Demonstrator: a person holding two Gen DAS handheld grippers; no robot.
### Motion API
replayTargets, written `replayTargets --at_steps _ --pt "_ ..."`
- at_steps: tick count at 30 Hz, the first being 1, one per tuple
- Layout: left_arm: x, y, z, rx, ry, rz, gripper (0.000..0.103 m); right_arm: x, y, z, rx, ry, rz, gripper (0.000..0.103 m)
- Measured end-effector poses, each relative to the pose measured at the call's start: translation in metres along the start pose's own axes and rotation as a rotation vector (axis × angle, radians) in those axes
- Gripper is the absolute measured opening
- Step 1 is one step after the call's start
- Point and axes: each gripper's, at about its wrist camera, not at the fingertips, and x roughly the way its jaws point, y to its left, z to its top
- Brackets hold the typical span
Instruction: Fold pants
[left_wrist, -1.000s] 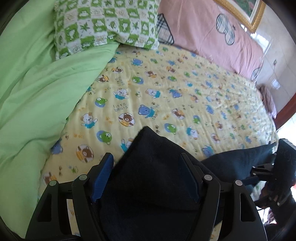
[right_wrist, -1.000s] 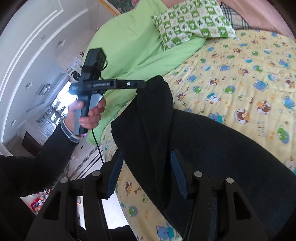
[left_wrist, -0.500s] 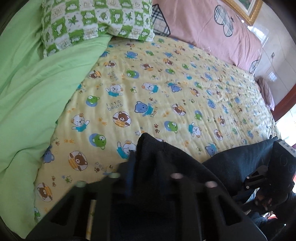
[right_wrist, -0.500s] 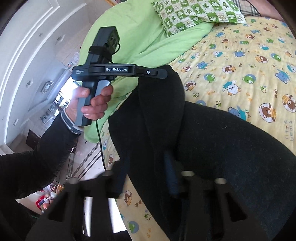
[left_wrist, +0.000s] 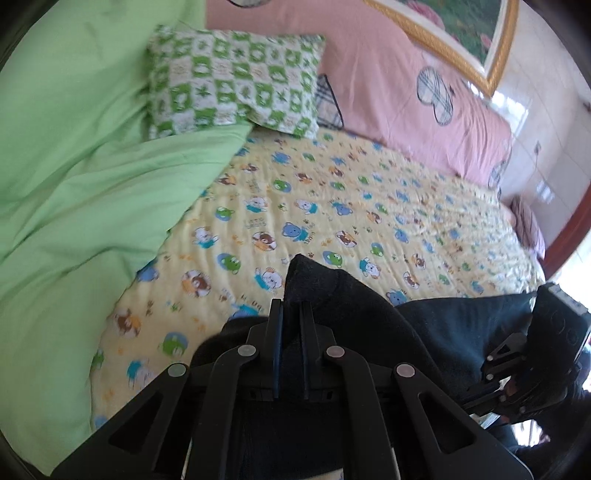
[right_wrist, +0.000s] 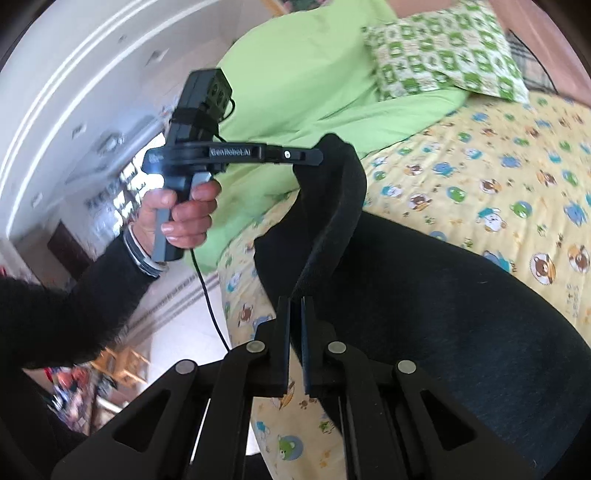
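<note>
The dark navy pants (right_wrist: 424, 295) lie on the near part of the bed, over the yellow bear-print sheet (left_wrist: 332, 206). My left gripper (left_wrist: 291, 306) is shut on a raised corner of the pants (left_wrist: 332, 295) and lifts it off the sheet; it also shows in the right wrist view (right_wrist: 314, 158), held by a hand. My right gripper (right_wrist: 294, 306) is shut on another edge of the pants close by. The right gripper also shows at the far right of the left wrist view (left_wrist: 491, 365), jaws hidden there.
A light green duvet (left_wrist: 74, 184) fills the bed's left side. A green checked pillow (left_wrist: 232, 81) and a pink pillow (left_wrist: 406, 103) lie at the head. The bed's near edge and the floor (right_wrist: 177, 332) show in the right wrist view.
Both grippers went from open around the pants fabric to shut on it. The left gripper has lifted its corner of the pants higher.
</note>
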Motion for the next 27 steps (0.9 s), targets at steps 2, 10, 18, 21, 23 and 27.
replayTargets --at_steps 2,10,18,21,23,27 --pt "-0.008 0.008 -0.013 -0.048 -0.027 0.002 0.006 0.006 0.005 -0.003 -0.027 0.020 -0.013 0.006" --pt "-0.020 0.042 -0.062 -0.264 -0.079 -0.045 0.006 0.021 0.012 -0.010 -0.081 0.079 -0.045 0.006" --pt "-0.023 0.049 -0.093 -0.368 -0.096 -0.066 0.006 0.033 0.023 -0.019 -0.135 0.134 -0.079 0.006" --pt "-0.024 0.052 -0.103 -0.395 -0.096 -0.067 0.004 0.036 0.024 -0.021 -0.140 0.147 -0.085 0.006" --pt "-0.024 0.054 -0.107 -0.407 -0.093 -0.070 0.003 0.037 0.026 -0.022 -0.147 0.154 -0.090 0.006" --pt "-0.026 0.057 -0.115 -0.434 -0.082 -0.073 0.003 0.038 0.032 -0.024 -0.160 0.167 -0.042 0.006"
